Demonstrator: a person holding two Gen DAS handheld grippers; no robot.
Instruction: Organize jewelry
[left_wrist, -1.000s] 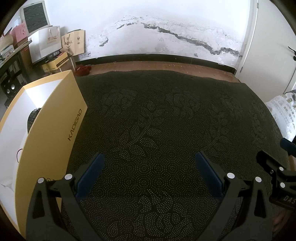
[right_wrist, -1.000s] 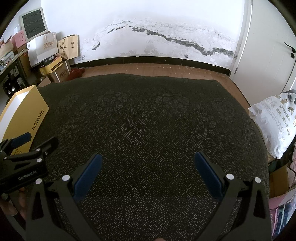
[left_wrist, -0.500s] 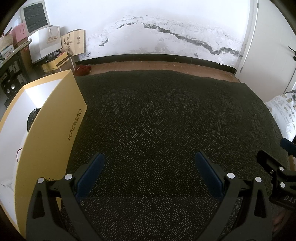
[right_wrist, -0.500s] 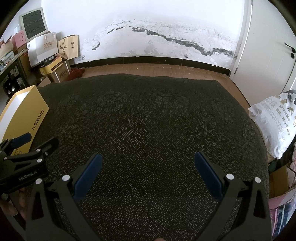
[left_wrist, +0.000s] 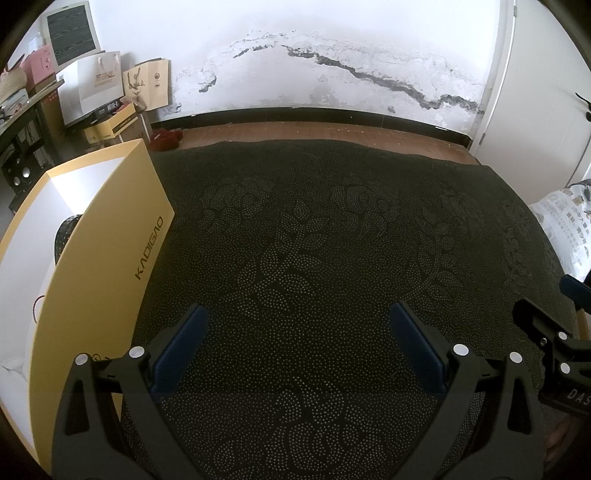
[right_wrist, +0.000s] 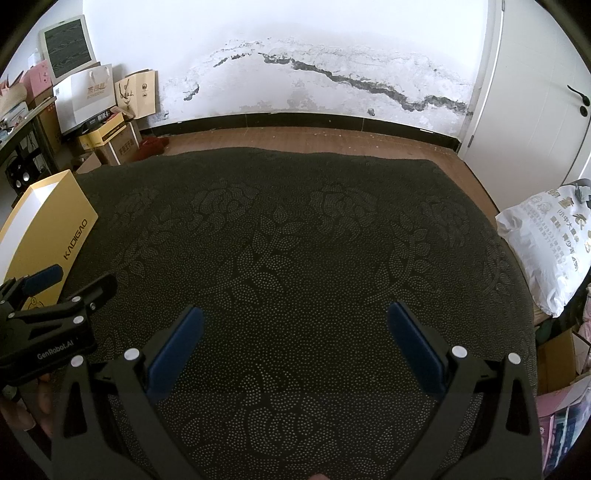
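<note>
A yellow box marked KADIGAO (left_wrist: 96, 254) stands open at the left on a dark patterned cloth (left_wrist: 314, 240). Inside it I see a dark beaded piece (left_wrist: 64, 236) and a thin red cord (left_wrist: 37, 304). My left gripper (left_wrist: 295, 325) is open and empty just right of the box, low over the cloth. My right gripper (right_wrist: 295, 325) is open and empty over the cloth's near middle. The box also shows in the right wrist view (right_wrist: 48, 236), with the left gripper (right_wrist: 70, 291) in front of it. The right gripper shows at the right edge of the left wrist view (left_wrist: 546, 332).
A white printed bag (right_wrist: 546, 243) lies off the cloth's right edge. Paper bags and cartons (left_wrist: 110, 96) stand against the far left wall. A wooden floor strip (right_wrist: 314, 138) and a white door (right_wrist: 535, 92) lie beyond the cloth.
</note>
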